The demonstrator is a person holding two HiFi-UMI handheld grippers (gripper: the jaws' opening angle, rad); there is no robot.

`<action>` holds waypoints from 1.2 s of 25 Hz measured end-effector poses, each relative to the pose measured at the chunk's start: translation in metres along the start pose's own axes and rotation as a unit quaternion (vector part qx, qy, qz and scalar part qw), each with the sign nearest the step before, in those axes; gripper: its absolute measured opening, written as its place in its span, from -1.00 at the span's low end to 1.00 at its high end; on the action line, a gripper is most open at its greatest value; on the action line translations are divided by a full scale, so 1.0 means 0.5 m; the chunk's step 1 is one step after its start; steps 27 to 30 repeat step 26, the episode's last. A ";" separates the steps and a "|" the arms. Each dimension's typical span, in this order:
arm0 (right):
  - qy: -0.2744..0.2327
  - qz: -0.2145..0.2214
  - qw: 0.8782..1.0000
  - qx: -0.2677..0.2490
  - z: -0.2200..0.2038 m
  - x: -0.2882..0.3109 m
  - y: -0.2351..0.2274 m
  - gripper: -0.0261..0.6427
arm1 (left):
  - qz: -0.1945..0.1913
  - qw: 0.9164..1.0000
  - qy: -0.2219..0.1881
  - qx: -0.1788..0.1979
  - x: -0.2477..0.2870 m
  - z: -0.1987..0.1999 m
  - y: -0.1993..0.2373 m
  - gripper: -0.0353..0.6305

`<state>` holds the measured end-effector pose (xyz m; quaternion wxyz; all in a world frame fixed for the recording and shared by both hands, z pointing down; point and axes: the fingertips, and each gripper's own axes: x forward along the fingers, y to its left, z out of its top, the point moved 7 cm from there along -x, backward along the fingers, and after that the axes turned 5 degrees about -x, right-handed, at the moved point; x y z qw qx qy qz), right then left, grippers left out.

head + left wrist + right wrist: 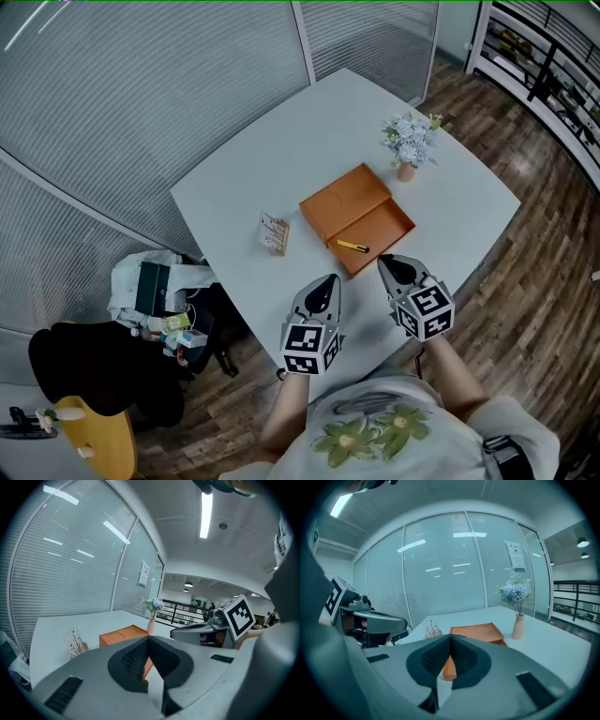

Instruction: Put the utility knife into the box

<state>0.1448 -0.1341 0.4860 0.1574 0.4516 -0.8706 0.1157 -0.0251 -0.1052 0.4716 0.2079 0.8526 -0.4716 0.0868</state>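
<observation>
Closest to the head camera is a pale shirt printed with green and yellow flowers (pixel 375 433), worn by a person leaning over a white tabletop (pixel 281 141). Just beyond it, each hand holds a grey tool topped with a black-and-white marker cube. The left hand-held gripper (pixel 328 279) and the right hand-held gripper (pixel 386 261) both point forward over the near edge of the tabletop. In each gripper's own view the ribbed black pads meet at the tip, so both are pressed together and hold nothing. Ahead of them lies a flat orange box (pixel 356 220), opened out so that its lid and tray sit side by side. A slim yellow utility knife (pixel 352 246) appears to rest already inside the tray, close to the near left wall. Its long axis runs crosswise, left to right, in front of both tools. The knife lies forward of the gap between them, a little to the left of the right one, whose tip is the nearer of the two. Any further reach would suit the right hand best, judging by that closeness. A small patterned packet (pixel 274 232) stands left of the box. A slender vase of pale blue flowers (pixel 410 142) stands behind it.
</observation>
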 end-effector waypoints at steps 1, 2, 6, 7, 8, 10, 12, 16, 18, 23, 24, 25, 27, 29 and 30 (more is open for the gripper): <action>-0.002 0.000 1.000 0.001 0.001 -0.004 0.002 -0.92 | -0.002 1.000 0.000 0.001 -0.002 0.000 -0.005 -0.89; -0.004 0.000 1.000 0.001 0.002 -0.009 0.005 -0.92 | -0.003 1.000 -0.001 0.002 -0.003 0.001 -0.009 -0.89; -0.009 -0.002 1.000 0.001 0.003 -0.027 0.017 -0.92 | -0.007 1.000 -0.003 0.004 -0.015 0.000 -0.022 -0.89; -0.010 -0.003 1.000 0.002 0.002 -0.031 0.020 -0.92 | -0.008 1.000 -0.003 0.004 -0.018 -0.001 -0.025 -0.89; -0.012 -0.004 1.000 0.002 0.001 -0.035 0.023 -0.92 | -0.009 1.000 -0.004 0.005 -0.021 -0.002 -0.027 -0.89; -0.014 -0.006 1.000 0.002 -0.002 -0.044 0.028 -0.92 | -0.011 1.000 -0.003 0.006 -0.027 -0.006 -0.033 -0.89; -0.016 -0.007 1.000 0.003 -0.006 -0.054 0.033 -0.92 | -0.013 1.000 -0.001 0.007 -0.032 -0.012 -0.039 -0.89; -0.018 -0.010 1.000 0.006 -0.012 -0.070 0.038 -0.92 | -0.018 1.000 0.002 0.009 -0.040 -0.018 -0.052 -0.89; -0.017 -0.012 1.000 0.007 -0.016 -0.077 0.041 -0.92 | -0.020 1.000 0.003 0.010 -0.042 -0.020 -0.055 -0.89; -0.016 -0.017 1.000 0.007 -0.020 -0.087 0.046 -0.92 | -0.025 1.000 0.004 0.011 -0.043 -0.021 -0.062 -0.89; -0.015 -0.017 1.000 0.008 -0.021 -0.088 0.047 -0.92 | -0.027 1.000 0.005 0.011 -0.043 -0.021 -0.064 -0.89; -0.014 -0.018 1.000 0.008 -0.021 -0.089 0.047 -0.92 | -0.028 1.000 0.005 0.012 -0.043 -0.022 -0.065 -0.89; -0.014 -0.018 1.000 0.008 -0.022 -0.090 0.048 -0.92 | -0.029 0.999 0.006 0.012 -0.042 -0.023 -0.067 -0.89; -0.014 -0.018 1.000 0.008 -0.022 -0.090 0.048 -0.92 | -0.029 0.999 0.006 0.012 -0.042 -0.023 -0.067 -0.89; -0.014 -0.018 1.000 0.008 -0.022 -0.090 0.048 -0.92 | -0.029 0.999 0.006 0.012 -0.042 -0.023 -0.067 -0.89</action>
